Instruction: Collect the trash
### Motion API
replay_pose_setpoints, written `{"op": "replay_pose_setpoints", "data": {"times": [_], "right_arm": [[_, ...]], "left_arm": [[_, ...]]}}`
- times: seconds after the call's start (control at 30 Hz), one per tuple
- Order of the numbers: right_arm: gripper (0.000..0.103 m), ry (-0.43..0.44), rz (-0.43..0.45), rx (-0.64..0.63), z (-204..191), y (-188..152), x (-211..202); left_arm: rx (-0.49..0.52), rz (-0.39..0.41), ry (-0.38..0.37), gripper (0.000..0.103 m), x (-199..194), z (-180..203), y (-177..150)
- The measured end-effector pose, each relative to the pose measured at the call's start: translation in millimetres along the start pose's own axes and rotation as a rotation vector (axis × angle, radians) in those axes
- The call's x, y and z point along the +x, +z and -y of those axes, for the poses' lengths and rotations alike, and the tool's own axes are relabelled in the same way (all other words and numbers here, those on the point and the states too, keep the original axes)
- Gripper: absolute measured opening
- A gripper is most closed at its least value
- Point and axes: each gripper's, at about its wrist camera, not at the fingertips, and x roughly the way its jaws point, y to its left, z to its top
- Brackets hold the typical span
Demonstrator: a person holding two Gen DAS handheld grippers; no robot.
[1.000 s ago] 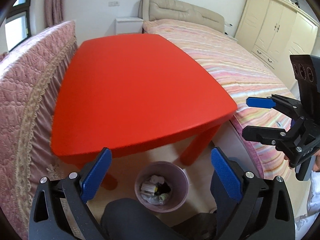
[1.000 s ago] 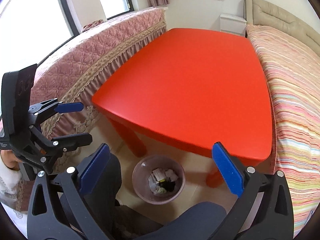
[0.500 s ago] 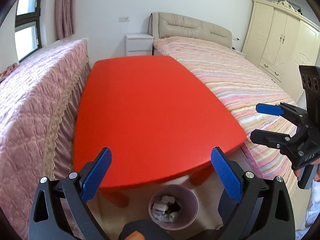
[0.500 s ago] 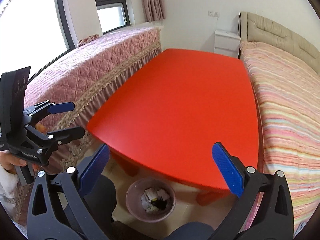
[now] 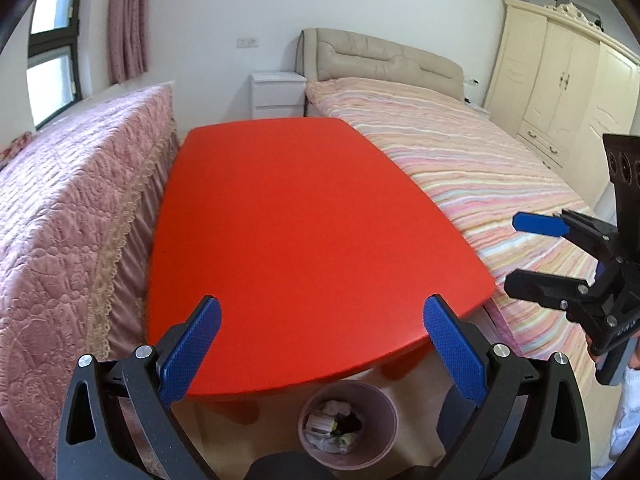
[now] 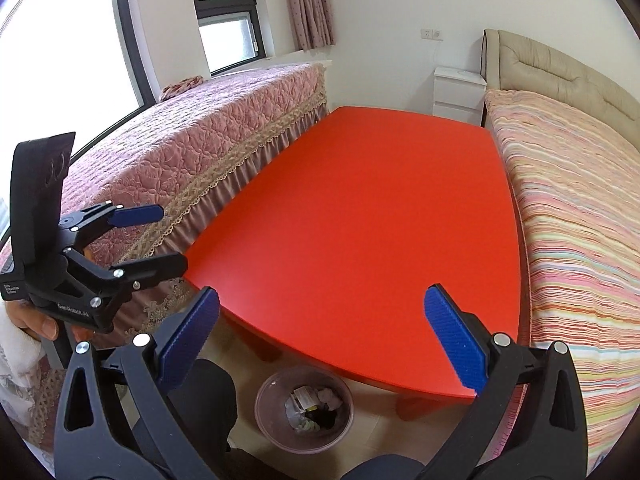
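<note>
A pink waste bin (image 5: 349, 424) with crumpled paper and wrappers (image 5: 334, 426) inside stands on the floor at the near edge of the red table (image 5: 288, 220). In the right wrist view the bin (image 6: 304, 408) sits low in the middle. My left gripper (image 5: 320, 344) is open over the table's near edge, nothing between its blue pads. My right gripper (image 6: 320, 336) is open too and holds nothing. Each gripper shows in the other's view: the right one (image 5: 532, 252) at the right side, the left one (image 6: 160, 240) at the left side.
The red table top is bare. A pink quilted bed (image 5: 68, 216) lines the table's left side and a striped bed (image 5: 472, 168) its right. A white nightstand (image 5: 278, 94) and cream wardrobe (image 5: 560, 92) stand at the back. The person's dark trouser knees (image 6: 208, 396) are beside the bin.
Both grippers have risen and tilted up, so the table and bin slid lower in view and more of the room shows. Both stay open and empty.
</note>
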Motion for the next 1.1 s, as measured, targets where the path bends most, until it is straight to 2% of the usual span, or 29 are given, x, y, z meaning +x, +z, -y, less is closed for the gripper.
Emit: {"op": "replay_pose_setpoints", "data": {"times": [0.23,1.1], "right_arm": [[0.1,0.005,-0.001,0.001,-0.2,0.3,1.2],[0.1,0.0,-0.005,-0.004,-3.8,1.9,2.4]], "left_arm": [[-0.015,0.019,-0.023,0.097,-3.3,-0.4,0.3],[-0.017,0.005,-0.018,0.097,-2.9,-3.0,0.5]]}}
